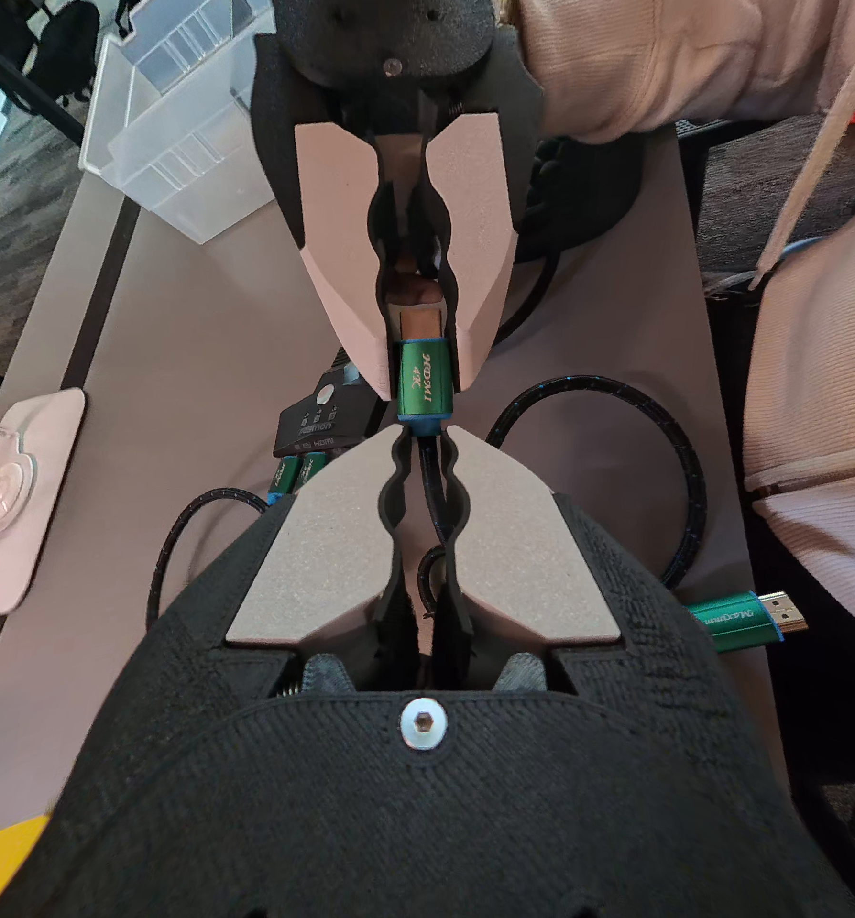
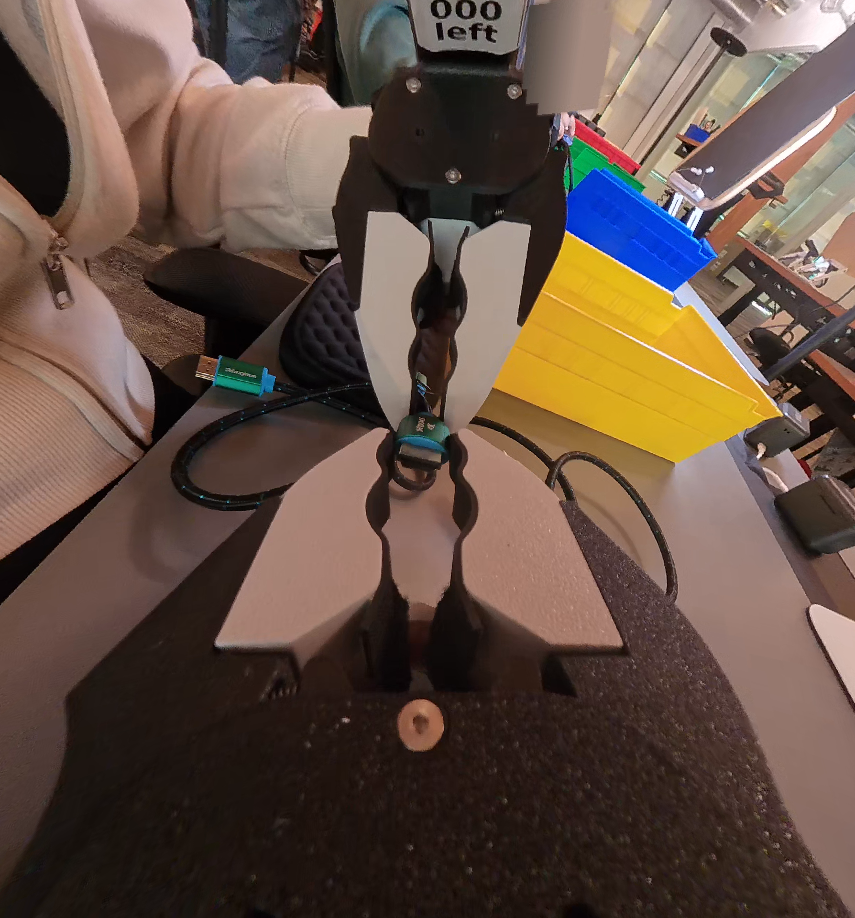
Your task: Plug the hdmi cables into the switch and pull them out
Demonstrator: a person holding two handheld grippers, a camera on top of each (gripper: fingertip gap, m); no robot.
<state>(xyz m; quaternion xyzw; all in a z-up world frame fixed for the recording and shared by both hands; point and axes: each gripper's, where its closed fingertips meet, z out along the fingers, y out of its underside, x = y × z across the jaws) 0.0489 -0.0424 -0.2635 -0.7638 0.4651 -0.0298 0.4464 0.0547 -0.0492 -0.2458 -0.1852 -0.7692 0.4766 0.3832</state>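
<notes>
HDMI plug [image 1: 423, 385], green, hangs above the table between our two tongs, the right gripper [image 1: 421, 392] clamped on its shell and the left gripper [image 1: 424, 439] closed on its cable [image 1: 433, 492], so we should release the cable gently before aiming at the switch [image 1: 323, 415].

A clear plastic bin [image 1: 177, 129] sits at the far left of the grey table [image 1: 207, 318]. Yellow bins [image 2: 629, 367] stand on the table, with a blue bin [image 2: 634, 223] behind them. A person's cream sleeve [image 2: 227, 164] reaches in.
</notes>
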